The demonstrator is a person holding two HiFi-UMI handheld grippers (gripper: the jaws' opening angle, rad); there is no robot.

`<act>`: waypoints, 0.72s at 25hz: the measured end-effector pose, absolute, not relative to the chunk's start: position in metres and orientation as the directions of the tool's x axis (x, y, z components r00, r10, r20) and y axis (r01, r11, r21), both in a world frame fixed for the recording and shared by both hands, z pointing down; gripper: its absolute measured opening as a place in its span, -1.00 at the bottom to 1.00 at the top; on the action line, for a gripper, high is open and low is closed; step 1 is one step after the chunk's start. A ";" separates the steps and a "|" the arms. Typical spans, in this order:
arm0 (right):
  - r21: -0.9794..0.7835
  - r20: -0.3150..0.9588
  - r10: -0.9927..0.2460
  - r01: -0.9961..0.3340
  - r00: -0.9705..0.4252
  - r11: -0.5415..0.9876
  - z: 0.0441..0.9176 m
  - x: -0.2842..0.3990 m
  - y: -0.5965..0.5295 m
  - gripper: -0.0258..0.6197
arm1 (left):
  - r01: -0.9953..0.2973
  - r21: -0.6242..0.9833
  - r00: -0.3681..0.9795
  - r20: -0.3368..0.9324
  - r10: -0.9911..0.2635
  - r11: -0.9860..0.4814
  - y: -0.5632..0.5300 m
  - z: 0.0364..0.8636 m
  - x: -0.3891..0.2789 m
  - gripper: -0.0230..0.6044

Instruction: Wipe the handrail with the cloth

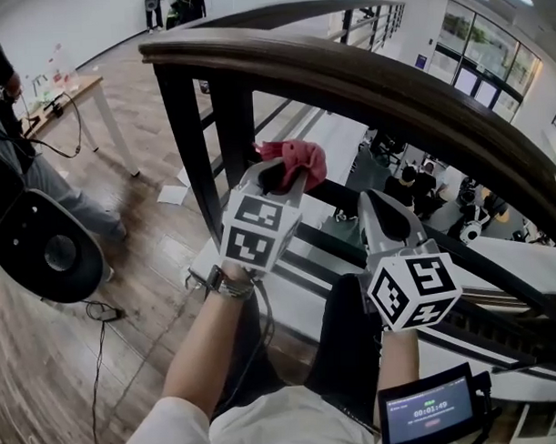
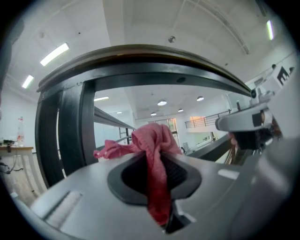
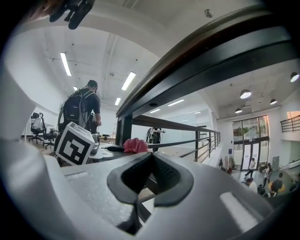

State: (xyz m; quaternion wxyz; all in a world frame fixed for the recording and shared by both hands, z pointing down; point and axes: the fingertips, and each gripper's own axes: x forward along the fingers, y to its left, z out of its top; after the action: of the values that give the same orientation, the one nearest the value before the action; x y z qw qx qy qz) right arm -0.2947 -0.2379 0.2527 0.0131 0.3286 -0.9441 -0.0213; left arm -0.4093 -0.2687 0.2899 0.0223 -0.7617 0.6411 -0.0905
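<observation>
A dark wooden handrail curves from upper left down to the right, on black posts. My left gripper is below the rail, shut on a red cloth that bunches out past its jaws. In the left gripper view the cloth hangs between the jaws, with the handrail overhead and apart from it. My right gripper is to the right, lower, shut with nothing in it. From the right gripper view, the cloth shows far left under the handrail.
A black office chair and a person stand at the left, near a wooden table. Beyond the railing the floor drops to a lower level with people. A small screen sits at my right forearm.
</observation>
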 end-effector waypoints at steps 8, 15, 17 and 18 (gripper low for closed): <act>0.054 0.031 -0.654 -0.652 -0.756 0.757 0.259 -0.255 -0.244 -0.91 | -0.983 -0.137 0.112 0.104 -0.988 -0.126 -0.268 0.288 -0.408 -0.70; 0.065 0.028 -0.680 -0.678 -0.732 0.732 0.258 -0.221 -0.252 -0.91 | -0.978 -0.140 0.135 0.148 -0.980 -0.156 -0.272 0.290 -0.389 -0.70; 0.054 0.033 -0.684 -0.682 -0.729 0.730 0.259 -0.213 -0.252 -0.91 | -0.975 -0.146 0.146 0.154 -0.977 -0.169 -0.271 0.289 -0.377 -0.70; 0.046 0.033 -0.686 -0.684 -0.727 0.728 0.259 -0.207 -0.251 -0.91 | -0.974 -0.150 0.150 0.146 -0.978 -0.172 -0.271 0.286 -0.371 -0.70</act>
State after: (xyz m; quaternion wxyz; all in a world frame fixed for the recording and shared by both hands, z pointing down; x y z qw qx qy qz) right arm -0.2073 -0.2508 0.2594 0.0238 0.3686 -0.9291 -0.0155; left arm -0.3711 -0.2712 0.2864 0.0098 -0.7583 0.6434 -0.1046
